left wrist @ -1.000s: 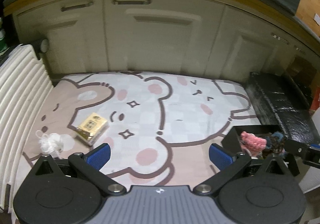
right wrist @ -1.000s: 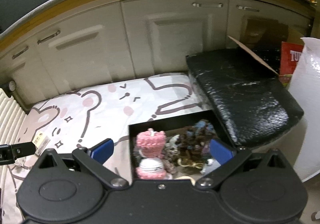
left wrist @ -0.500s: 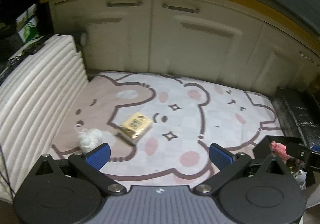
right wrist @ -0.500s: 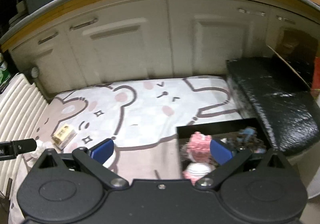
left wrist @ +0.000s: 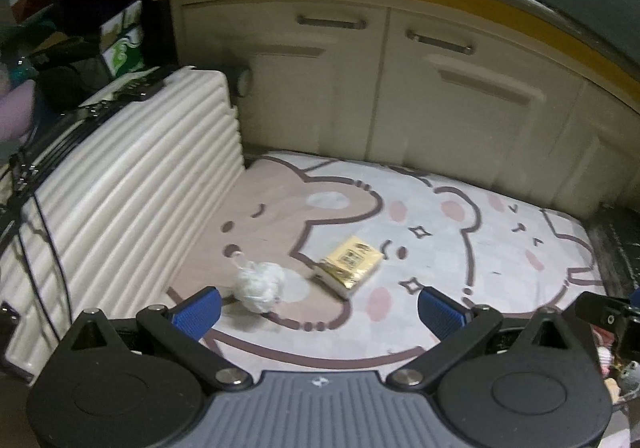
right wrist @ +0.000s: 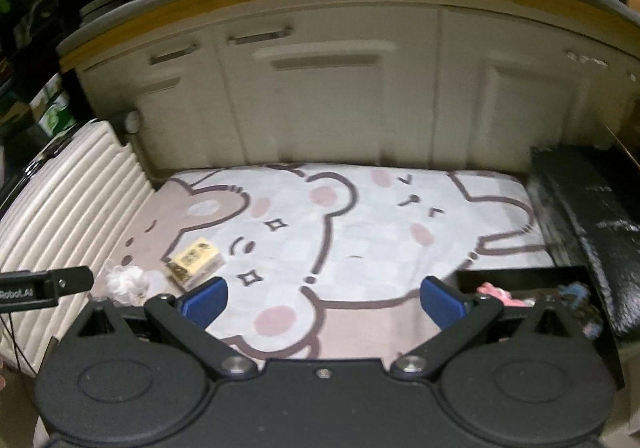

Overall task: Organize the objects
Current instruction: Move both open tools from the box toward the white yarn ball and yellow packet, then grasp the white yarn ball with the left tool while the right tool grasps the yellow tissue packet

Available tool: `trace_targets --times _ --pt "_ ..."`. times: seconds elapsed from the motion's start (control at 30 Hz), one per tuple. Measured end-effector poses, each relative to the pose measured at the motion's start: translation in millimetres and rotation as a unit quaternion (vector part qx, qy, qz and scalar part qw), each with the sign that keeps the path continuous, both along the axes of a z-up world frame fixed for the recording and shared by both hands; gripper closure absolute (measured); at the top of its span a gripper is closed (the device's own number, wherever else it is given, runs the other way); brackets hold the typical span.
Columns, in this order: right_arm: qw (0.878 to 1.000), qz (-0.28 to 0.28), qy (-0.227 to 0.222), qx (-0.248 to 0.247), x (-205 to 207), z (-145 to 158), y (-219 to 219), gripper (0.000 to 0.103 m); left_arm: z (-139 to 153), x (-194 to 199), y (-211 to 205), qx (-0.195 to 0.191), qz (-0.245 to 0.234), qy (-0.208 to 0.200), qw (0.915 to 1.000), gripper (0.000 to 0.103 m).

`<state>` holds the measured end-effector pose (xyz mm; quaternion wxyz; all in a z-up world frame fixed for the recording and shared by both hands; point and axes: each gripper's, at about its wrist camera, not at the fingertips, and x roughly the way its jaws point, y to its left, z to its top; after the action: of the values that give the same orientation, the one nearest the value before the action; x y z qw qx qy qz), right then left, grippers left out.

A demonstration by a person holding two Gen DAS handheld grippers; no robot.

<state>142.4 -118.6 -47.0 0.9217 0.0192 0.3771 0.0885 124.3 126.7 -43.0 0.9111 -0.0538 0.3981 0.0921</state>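
Observation:
A yellow packet (left wrist: 350, 260) (right wrist: 196, 259) lies on the bear-print mat (left wrist: 460, 248) (right wrist: 360, 224), left of centre. Just to its left sits a white fluffy ball (left wrist: 258, 286) (right wrist: 124, 282). A black box (right wrist: 532, 280) holding a pink knitted toy (right wrist: 498, 292) and other small items stands at the mat's right front corner. My left gripper (left wrist: 320, 310) is open above the mat's front left, the white ball near its left finger. My right gripper (right wrist: 324, 302) is open over the mat's front middle, nothing between its fingers.
A white ribbed suitcase (left wrist: 120, 187) (right wrist: 68, 203) stands along the mat's left edge. Cream cabinet doors (left wrist: 440, 95) (right wrist: 320, 95) close off the back. A black wrapped bundle (right wrist: 592, 207) lies on the right. Clutter fills the far left corner.
Both grippers have swung to the left. The suitcase and the white ball have come further into view, and the black box has slid toward the right edge.

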Motion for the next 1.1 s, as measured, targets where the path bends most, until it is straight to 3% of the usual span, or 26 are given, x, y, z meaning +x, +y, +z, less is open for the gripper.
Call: trace_targets --times 0.27,0.47,0.63,0.9,1.1 --pt "0.998 0.061 -0.020 -0.009 5 -1 40 0.000 -11 4 23 0.013 0.025 0.001 0.9996 0.000" --pt "0.992 0.107 -0.025 -0.060 21 -16 62 0.000 -23 12 36 0.011 0.040 0.006 0.9991 0.000" --pt "0.989 0.144 -0.032 -0.032 38 -32 67 0.000 -37 23 46 0.001 0.048 0.012 0.9988 0.000" --pt "0.973 0.222 -0.056 -0.031 62 -62 94 0.000 -64 44 68 0.001 0.078 0.037 0.9963 0.000" --pt "0.957 0.274 -0.084 -0.052 75 -85 114 0.000 -82 54 75 -0.012 0.060 0.038 0.9974 0.000"
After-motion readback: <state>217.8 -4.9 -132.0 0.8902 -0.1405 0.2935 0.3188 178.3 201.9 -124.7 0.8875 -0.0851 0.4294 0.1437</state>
